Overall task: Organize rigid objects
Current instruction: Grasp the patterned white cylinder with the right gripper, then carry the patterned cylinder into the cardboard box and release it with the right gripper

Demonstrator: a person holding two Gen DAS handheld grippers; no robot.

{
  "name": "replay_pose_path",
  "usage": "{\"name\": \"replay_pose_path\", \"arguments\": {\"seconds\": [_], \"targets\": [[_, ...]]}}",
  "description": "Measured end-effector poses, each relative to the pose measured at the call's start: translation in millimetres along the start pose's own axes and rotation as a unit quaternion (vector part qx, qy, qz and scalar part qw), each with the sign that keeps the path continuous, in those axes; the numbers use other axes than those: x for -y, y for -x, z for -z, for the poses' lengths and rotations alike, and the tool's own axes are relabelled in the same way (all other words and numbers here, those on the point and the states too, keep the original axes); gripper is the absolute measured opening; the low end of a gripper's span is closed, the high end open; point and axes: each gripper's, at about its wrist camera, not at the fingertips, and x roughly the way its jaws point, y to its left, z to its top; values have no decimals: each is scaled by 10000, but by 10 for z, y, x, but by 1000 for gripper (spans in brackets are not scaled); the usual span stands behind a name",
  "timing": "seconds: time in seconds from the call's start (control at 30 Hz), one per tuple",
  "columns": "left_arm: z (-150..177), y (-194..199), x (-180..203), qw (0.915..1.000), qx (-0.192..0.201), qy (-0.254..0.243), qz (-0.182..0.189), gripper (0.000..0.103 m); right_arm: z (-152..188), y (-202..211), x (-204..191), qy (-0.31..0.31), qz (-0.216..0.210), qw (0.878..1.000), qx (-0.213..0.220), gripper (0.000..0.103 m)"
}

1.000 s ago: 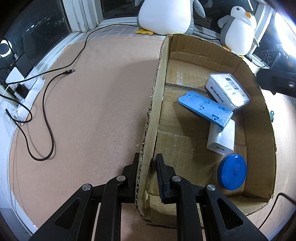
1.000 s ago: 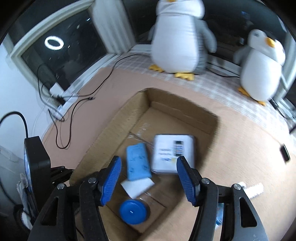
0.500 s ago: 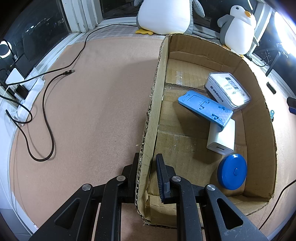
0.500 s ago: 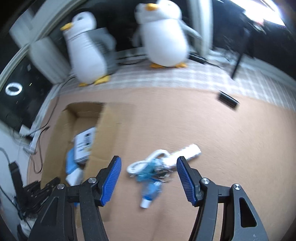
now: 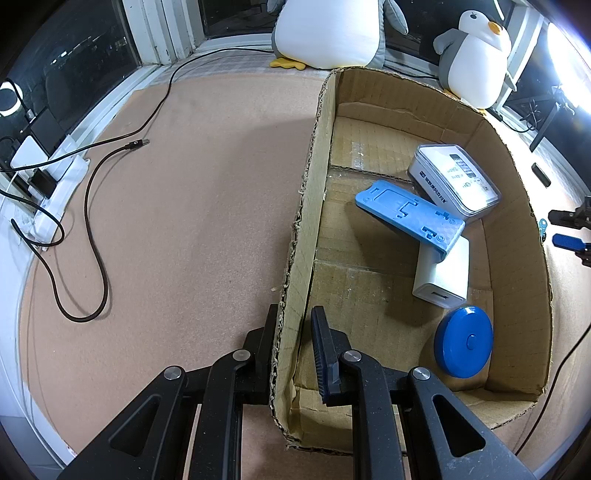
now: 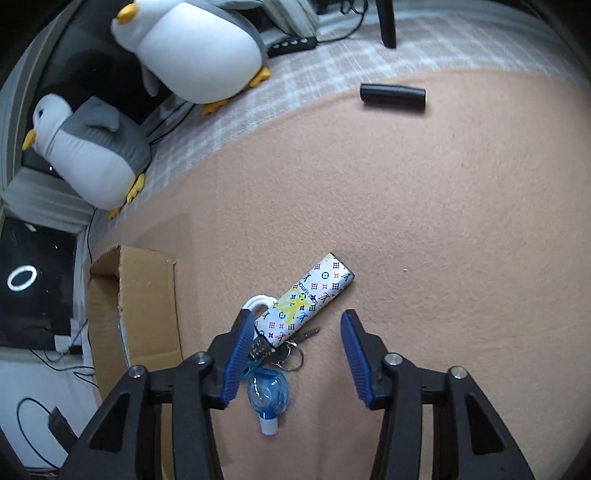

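Observation:
My left gripper [image 5: 294, 311] is shut on the near left wall of the cardboard box [image 5: 308, 192]. Inside the box lie a white labelled tin [image 5: 454, 179], a blue flat stand [image 5: 406, 214], a white charger [image 5: 443, 273] and a blue round disc [image 5: 463, 341]. To the right of the box [image 6: 147, 302], my right gripper [image 6: 295, 314] points down over a key bundle on the floor. The bundle is a white patterned strap [image 6: 314, 291], keys [image 6: 291, 354] and a small blue bottle [image 6: 267, 391]. Its jaws are closing with the bundle between them, and the pads are not pressing on it.
A black cylinder [image 6: 393, 96] lies farther out on the tan carpet. Two plush penguins [image 5: 332, 33] [image 5: 472, 55] sit by the window behind the box. Black cables [image 5: 92, 206] and a power strip [image 5: 55, 188] run along the left edge.
My right gripper has swung from above the box to the floor at its right, rolled, sunk toward the key bundle and narrowed its jaws. The left gripper and box have not moved.

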Motion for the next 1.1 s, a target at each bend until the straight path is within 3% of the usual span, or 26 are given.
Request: {"name": "replay_pose_path", "arguments": {"seconds": [0.2, 0.3, 0.5, 0.83, 1.1], "targets": [[-2, -5, 7, 10000, -3, 10, 5, 17, -38, -88, -58, -88, -28, 9999, -95, 39], [-6, -8, 9, 10000, -5, 13, 18, 17, -86, -147, -85, -108, -16, 9999, -123, 29], [-7, -5, 10, 10000, -5, 17, 26, 17, -210, -213, -192, 88, 210, 9997, -99, 21], [-15, -4, 2, 10000, -6, 32, 35, 17, -325, -286, -430, 1067, 1077, 9884, 121, 20], [-17, -6, -3, 10000, -6, 33, 36, 17, -271, -208, -396, 1173, 934, 9885, 201, 20]]}}
